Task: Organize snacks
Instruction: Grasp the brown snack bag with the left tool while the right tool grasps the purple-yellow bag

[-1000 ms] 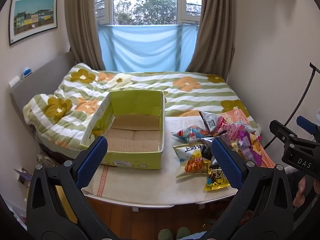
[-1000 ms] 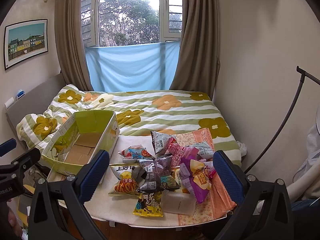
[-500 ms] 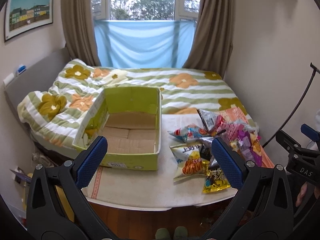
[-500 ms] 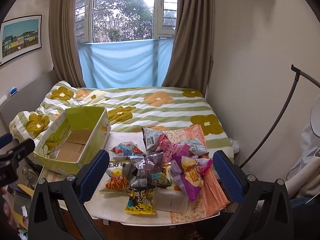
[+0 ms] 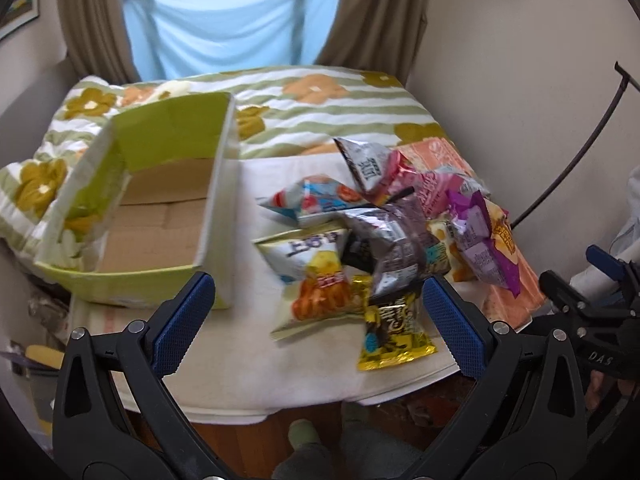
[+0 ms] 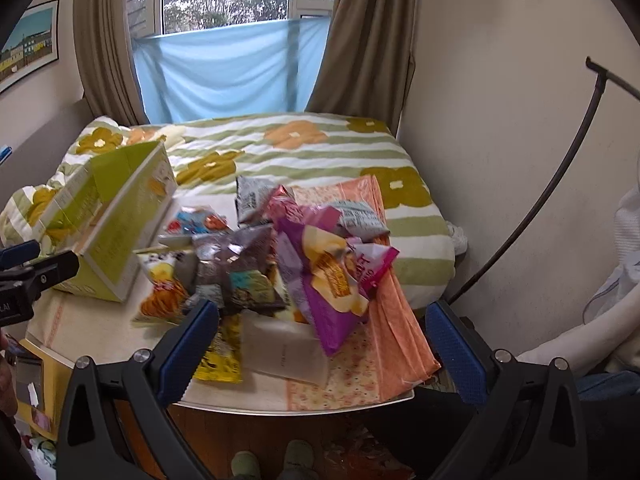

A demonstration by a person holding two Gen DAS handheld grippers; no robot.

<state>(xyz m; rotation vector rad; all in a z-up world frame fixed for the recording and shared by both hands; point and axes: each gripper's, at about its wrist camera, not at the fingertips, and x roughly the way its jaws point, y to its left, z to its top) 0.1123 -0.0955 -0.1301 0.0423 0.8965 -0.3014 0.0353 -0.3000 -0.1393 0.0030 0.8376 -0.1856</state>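
A: Left to right, then. The open green cardboard box sits at the left of the white-clothed table, its brown floor bare, so I'd judge no sorting done yet. Right of it lies the heap of foil and plastic snack bags.

B: And the grippers?

A: The left gripper hangs over the near table edge with jaws spread wide, nothing between them. The right gripper is likewise spread and holding nothing, in front of the purple chip bag.

B: What could go wrong?

A: The bags overlap. Pinching the dark silver bag on top could drag the white-and-orange chip bag or the yellow packet along, and that yellow one lies close to the table edge, so it might slide off. The 2 grippers working 1 pile may also collide.

B: Anything unclear?

A: Both views are motion-blurred, so most labels are unreadable. How many bags lie buried I cannot tell. A pale flat packet shows only in the right view, and the box's near wall hides part of its floor.
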